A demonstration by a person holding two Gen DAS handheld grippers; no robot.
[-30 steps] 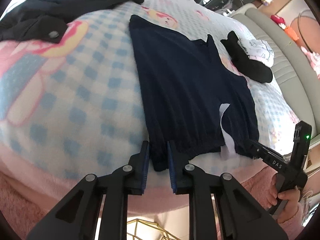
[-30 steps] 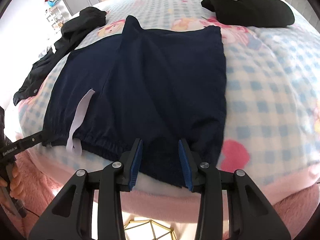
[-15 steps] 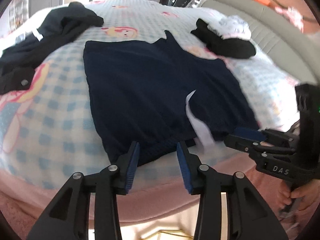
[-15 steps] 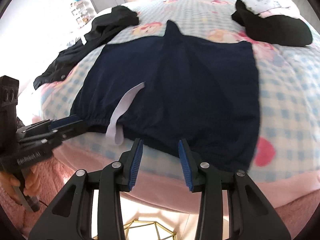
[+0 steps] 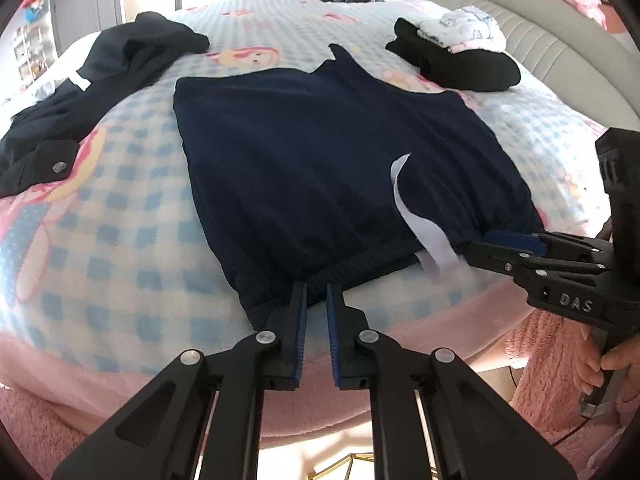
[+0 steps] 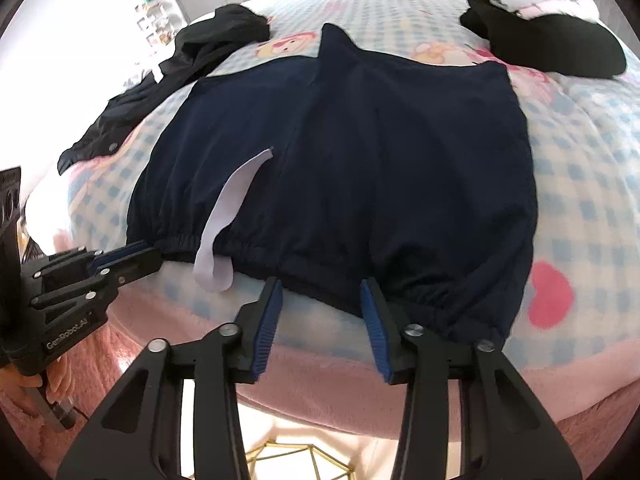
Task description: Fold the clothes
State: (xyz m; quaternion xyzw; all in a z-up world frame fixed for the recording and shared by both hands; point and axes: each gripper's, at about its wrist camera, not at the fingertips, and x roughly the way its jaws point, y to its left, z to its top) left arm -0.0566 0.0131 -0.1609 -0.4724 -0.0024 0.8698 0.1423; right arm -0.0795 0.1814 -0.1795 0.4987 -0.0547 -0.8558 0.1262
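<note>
pinching down now, our left gripper [image 5: 316, 296] has its blue pads nearly together at the elastic waistband of the navy shorts [image 5: 340, 160], though we can't tell if cloth is truly caught. over on the right gripper [image 6: 322, 292] the jaws stand wide apart, straddling the waistband with nothing clamped. the shorts lie flat on the checked blanket [image 5: 100, 220], waistband at the near bed edge, legs pointing away, a white drawstring [image 6: 228, 216] trailing across the front. to do this well, we'd say get both grips firm on the band before lifting, keep them level, and fold cleanly. black clothes [image 5: 100, 80] sit well apart at far left, a folded pile [image 6: 540, 32] far right.
</note>
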